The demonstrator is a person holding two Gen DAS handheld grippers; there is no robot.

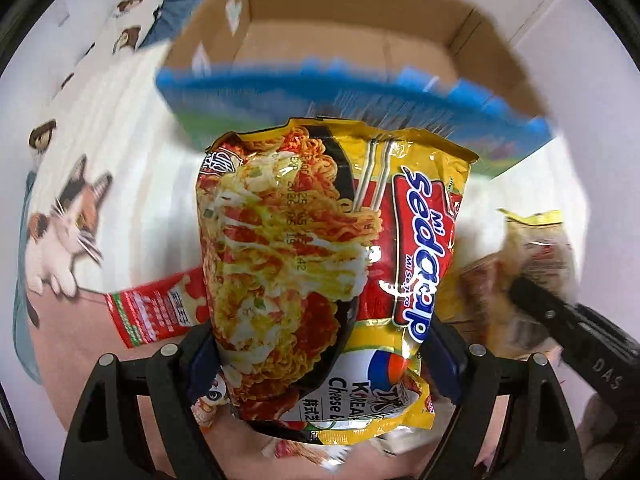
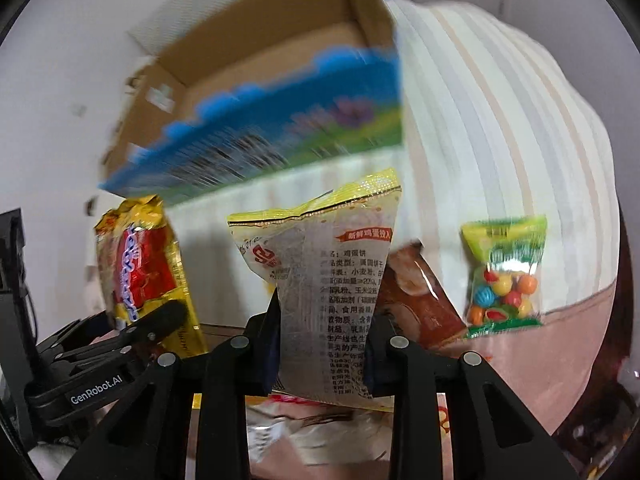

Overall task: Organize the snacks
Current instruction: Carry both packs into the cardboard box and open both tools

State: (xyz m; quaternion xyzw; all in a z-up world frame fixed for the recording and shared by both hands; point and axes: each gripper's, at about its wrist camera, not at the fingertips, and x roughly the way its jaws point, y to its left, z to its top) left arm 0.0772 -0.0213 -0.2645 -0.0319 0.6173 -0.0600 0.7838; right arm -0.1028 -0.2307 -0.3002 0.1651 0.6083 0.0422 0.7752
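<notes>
Cardboard box (image 1: pixel 344 52) at top centre of the left view, open side toward the camera, blue-and-green printed flap along its near edge; same box upper left in the right view, blurred. Striped bedding (image 2: pixel 500 120) filling the right half of the right view; cat-print sheet (image 1: pixel 68 216) at left of the left view. Noodle packet (image 1: pixel 320 264) centre of the left view, held up in front of the box, lower end pinched in the left gripper (image 1: pixel 320 368), jaws closed on it. Biscuit bag (image 2: pixel 320 280) centre of the right view, bottom edge clamped in the right gripper (image 2: pixel 322 364), jaws closed on it; same bag blurred at right edge of the left view. Brown packet (image 2: pixel 420 304) just behind the biscuit bag, tucked low right. Red wrapper (image 1: pixel 156 308) lower left of the left view, lying on the sheet. Candy bag (image 2: pixel 504 276) right of centre in the right view, apart from the rest. Judgement: both held bags light, crinkly film, slick, contents brittle. Best grabbed at the sealed end seam or a flat margin, moderate squeeze only, else noodle block or biscuits likely crushed. Both hanging floppy above the grip, so likely to swing on fast moves.
</notes>
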